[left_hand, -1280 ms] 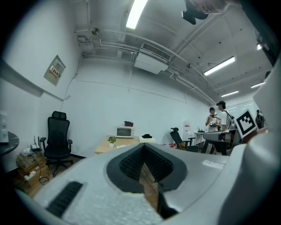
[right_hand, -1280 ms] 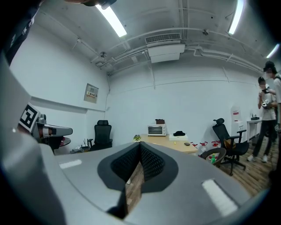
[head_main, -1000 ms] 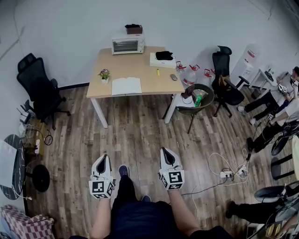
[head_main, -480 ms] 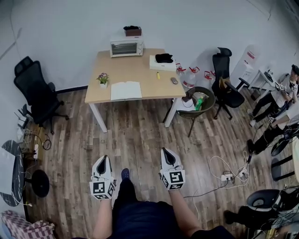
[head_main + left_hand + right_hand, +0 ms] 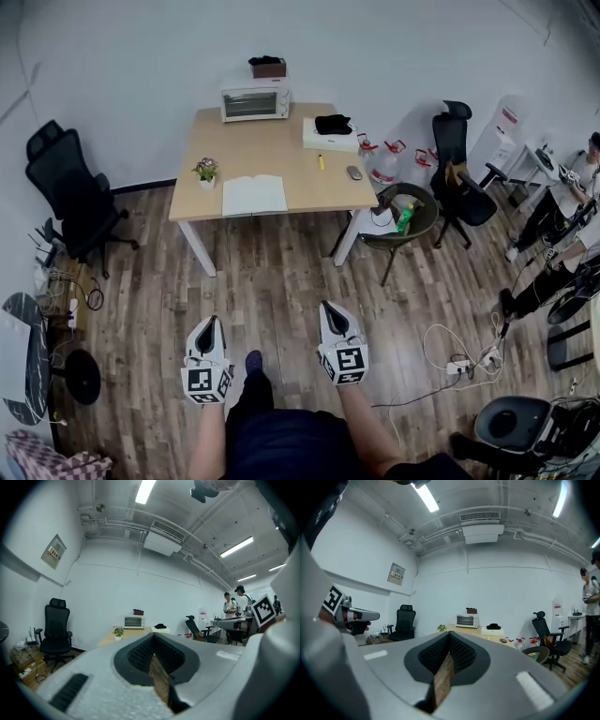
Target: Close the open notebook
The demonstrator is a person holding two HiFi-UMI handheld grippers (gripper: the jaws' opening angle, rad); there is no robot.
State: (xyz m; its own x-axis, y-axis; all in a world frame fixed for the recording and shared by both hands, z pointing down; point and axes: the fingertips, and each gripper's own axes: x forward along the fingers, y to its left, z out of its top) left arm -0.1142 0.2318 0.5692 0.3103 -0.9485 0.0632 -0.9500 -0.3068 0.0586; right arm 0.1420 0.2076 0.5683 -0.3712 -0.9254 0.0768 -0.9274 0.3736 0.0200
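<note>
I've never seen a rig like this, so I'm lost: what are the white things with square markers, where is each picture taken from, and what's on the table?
There is no robot here. A person holds a tool in each hand, the left gripper and the right gripper; the marker cubes are part of them. The overhead picture comes from a camera on the person's head, looking down. The other two come from cameras on each gripper, looking along its fingers. Both pairs of fingers are shut, holding nothing. The wooden table, some way ahead, carries an open notebook, a small potted plant, a toaster oven and a white box.
</note>
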